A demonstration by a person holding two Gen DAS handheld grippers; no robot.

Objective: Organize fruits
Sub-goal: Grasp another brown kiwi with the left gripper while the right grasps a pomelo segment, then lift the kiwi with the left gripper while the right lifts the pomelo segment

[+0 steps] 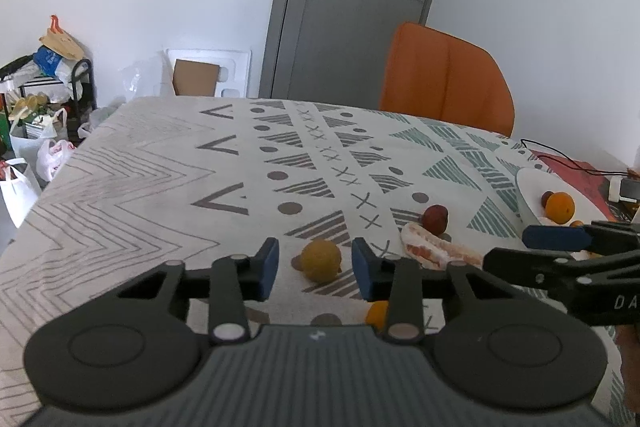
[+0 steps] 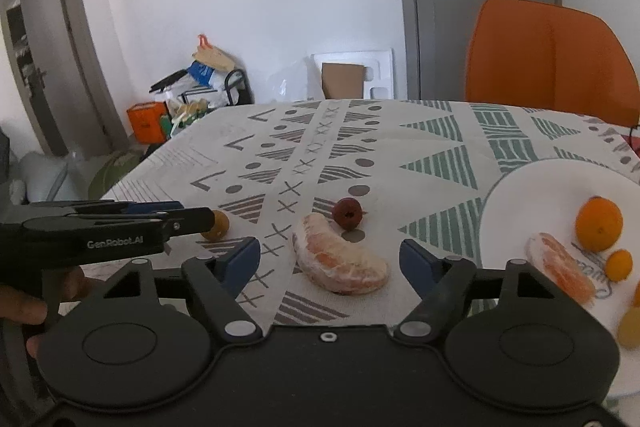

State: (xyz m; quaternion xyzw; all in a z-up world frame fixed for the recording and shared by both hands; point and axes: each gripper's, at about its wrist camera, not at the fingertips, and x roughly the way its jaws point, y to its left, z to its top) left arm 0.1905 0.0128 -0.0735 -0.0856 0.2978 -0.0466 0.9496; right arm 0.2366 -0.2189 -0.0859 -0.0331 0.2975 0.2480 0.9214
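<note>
Two grippers low over the counter, fruit ahead of each.

Left wrist view: my left gripper (image 1: pixel 315 263) has its pads apart, a yellow round fruit (image 1: pixel 321 260) between them on the counter (image 1: pixel 120 187), untouched so far as I can see. A dark red fruit (image 1: pixel 435 219) and a peeled citrus segment (image 1: pixel 436 251) lie ahead to its right, the white plate (image 1: pixel 528 187) farther right. Right wrist view: my right gripper (image 2: pixel 330 259) stands wide apart, clamped on nothing; the segment (image 2: pixel 340 263) lies between its fingers, the red fruit (image 2: pixel 347 213) just beyond. The plate (image 2: pixel 532 195), right of the gripper, holds an orange (image 2: pixel 599 224) and another segment (image 2: pixel 560 273).
</note>
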